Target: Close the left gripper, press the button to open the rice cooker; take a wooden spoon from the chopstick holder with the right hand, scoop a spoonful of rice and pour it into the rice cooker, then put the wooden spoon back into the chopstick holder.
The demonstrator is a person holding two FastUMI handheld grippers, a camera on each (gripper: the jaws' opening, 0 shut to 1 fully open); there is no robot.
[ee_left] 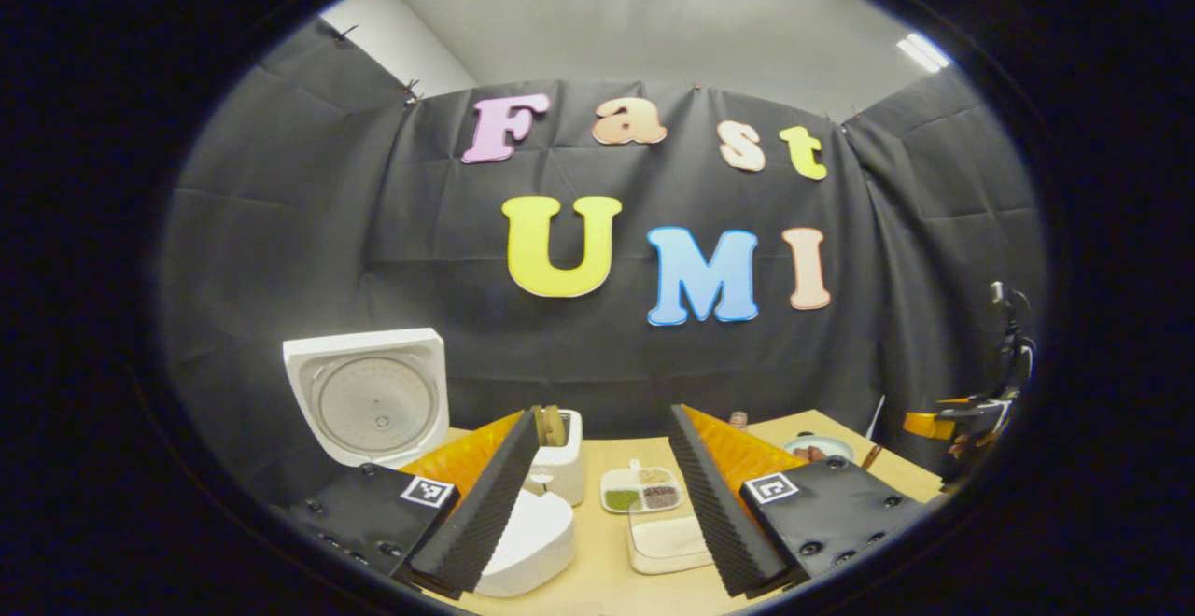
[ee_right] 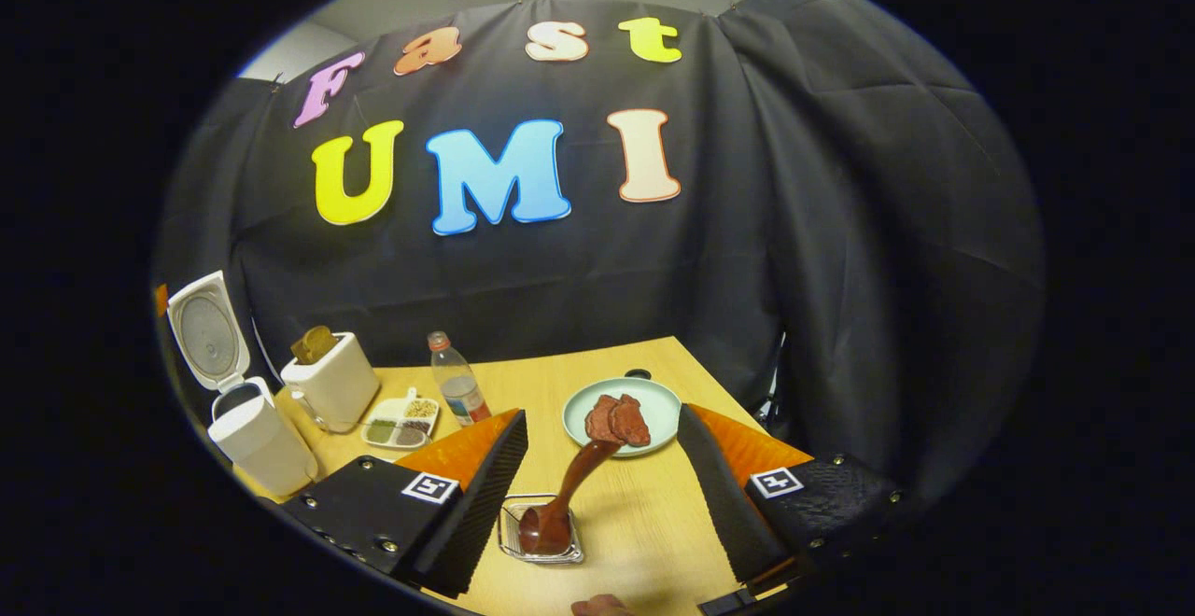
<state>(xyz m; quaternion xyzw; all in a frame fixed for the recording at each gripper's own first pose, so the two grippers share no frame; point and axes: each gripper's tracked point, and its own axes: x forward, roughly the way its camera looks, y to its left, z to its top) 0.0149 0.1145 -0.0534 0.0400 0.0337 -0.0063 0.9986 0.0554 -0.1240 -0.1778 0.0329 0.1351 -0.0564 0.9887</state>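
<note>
The white rice cooker [ee_left: 537, 541] stands at the left with its lid [ee_left: 369, 397] raised; it also appears at the far left in the right gripper view [ee_right: 261, 443]. My left gripper [ee_left: 604, 415] is open above the table, with the cooker body by its left finger. A dark wooden spoon [ee_right: 565, 495] leans in a small clear holder [ee_right: 541, 532] on the table. My right gripper [ee_right: 602, 413] is open above it, and the spoon lies between its fingers without touching either. A divided dish of grains [ee_right: 401, 422] sits near the cooker.
A white toaster-like box [ee_right: 329, 383] with a brown slice stands beside the cooker. A plastic bottle [ee_right: 457, 387] and a pale green plate [ee_right: 653, 401] with brown pieces are farther back. A shallow white tray [ee_left: 667, 541] lies in front of the grain dish. The table's far edge meets the black cloth.
</note>
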